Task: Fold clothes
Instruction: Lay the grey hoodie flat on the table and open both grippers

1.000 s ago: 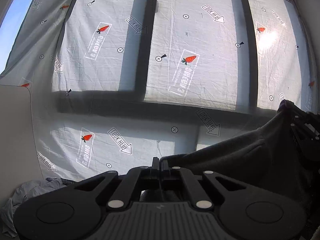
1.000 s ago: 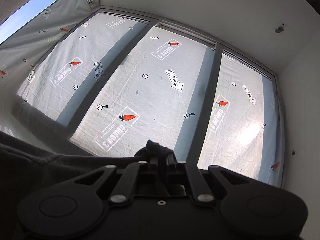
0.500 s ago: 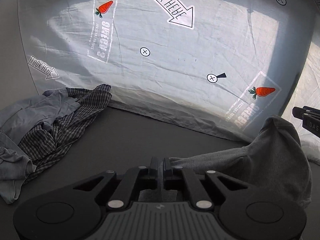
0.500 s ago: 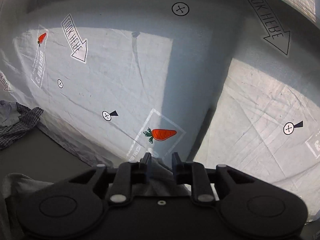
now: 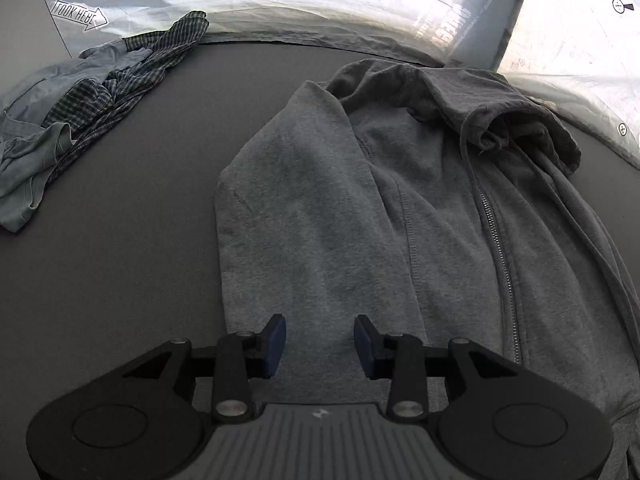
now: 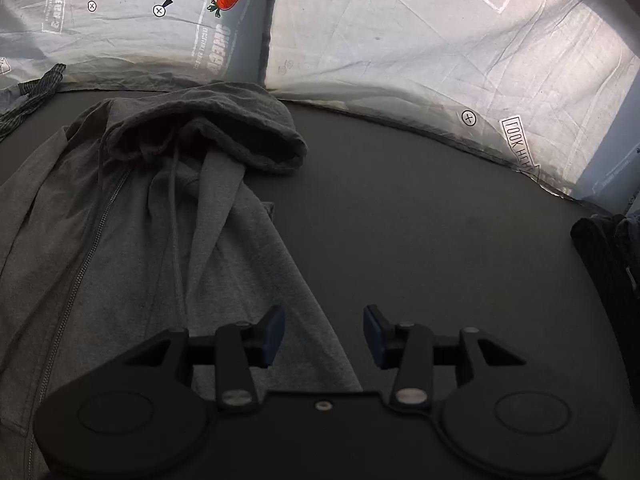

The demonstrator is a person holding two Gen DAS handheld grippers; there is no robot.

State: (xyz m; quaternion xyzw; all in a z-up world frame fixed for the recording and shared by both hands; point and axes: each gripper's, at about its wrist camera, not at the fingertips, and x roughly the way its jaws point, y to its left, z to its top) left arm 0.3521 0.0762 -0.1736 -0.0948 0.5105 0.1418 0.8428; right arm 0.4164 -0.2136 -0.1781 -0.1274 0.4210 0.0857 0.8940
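- At the bottom of the left wrist view, the left gripper [image 5: 320, 346] has its blue-padded jaws spread wide, holding nothing, above the near hem of a grey zip-up hoodie [image 5: 320, 208].
- At the bottom of the right wrist view, the right gripper [image 6: 324, 336] is likewise spread wide and empty, one pad over the hoodie's edge [image 6: 248, 280], the other over the bare dark table [image 6: 420, 220].
- The hoodie lies flat, front up, on the table [image 5: 140, 220], zipper [image 5: 496, 240] running away from the camera, hood [image 5: 500, 108] bunched at the far end.
- In the upper left of the left wrist view lies a crumpled pile of clothes [image 5: 80, 96], apart from the hoodie.
- At the right edge of the right wrist view sits a dark garment [image 6: 608, 252].
- Beyond the table hangs a printed white sheet [image 6: 420, 40] with carrots and arrows.
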